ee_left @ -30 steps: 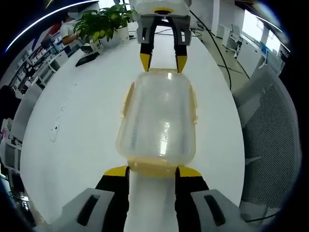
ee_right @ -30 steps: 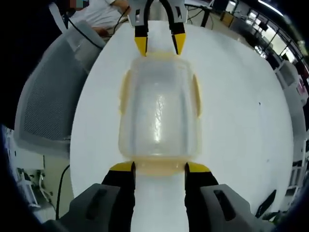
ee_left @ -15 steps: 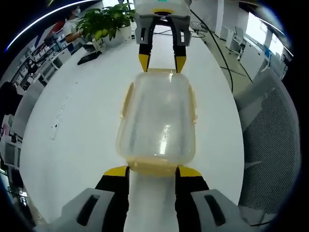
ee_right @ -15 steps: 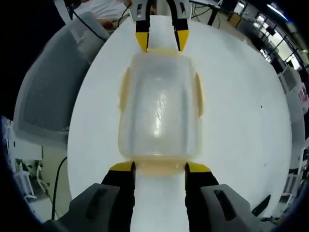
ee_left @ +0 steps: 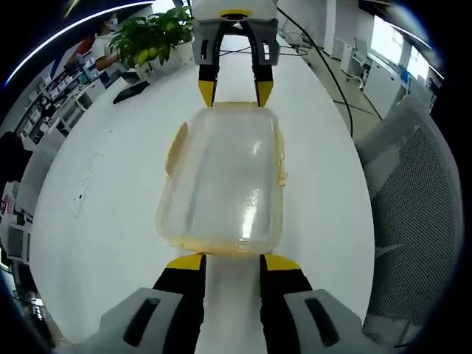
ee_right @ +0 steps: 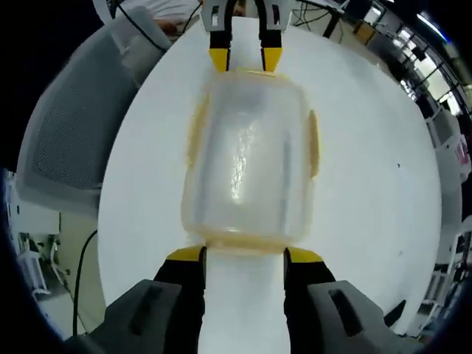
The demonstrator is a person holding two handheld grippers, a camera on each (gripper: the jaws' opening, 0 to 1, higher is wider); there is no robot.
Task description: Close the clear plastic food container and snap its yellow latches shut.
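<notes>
Container (ee_left: 221, 181) sits on the white table (ee_left: 110, 192), lid on, lying lengthwise between your two claws. Your left claw (ee_left: 232, 259) has its jaws spread apart, one yellow tip on either side of the yellow latch at the container's near end; the tips look to be touching or just short of the rim, and the fisheye bend makes it hard to say which. Your right claw (ee_right: 243, 254) stands the same way at the opposite end of the container (ee_right: 251, 158), jaws parted, tips against or just beside that end latch. Neither claw is clamped on anything that you can see.

In the left gripper view your right claw (ee_left: 234, 92) shows beyond the container, its yellow tips at the far end latch. In the right gripper view your left claw (ee_right: 245, 59) shows likewise beyond the container.

Side latches (ee_left: 175, 144) lie along the container's long edges; whether they are snapped down is not clear through the cloudy plastic, and the end latches are partly hidden by the jaws.

Left gripper view alone gives you a potted plant (ee_left: 151, 37) beyond the container and a mesh office chair (ee_left: 413, 214) beside the table. Right gripper view gives that chair (ee_right: 66, 133) on the container's other side, plus a person's sleeve (ee_right: 158, 7) cut off past it.
</notes>
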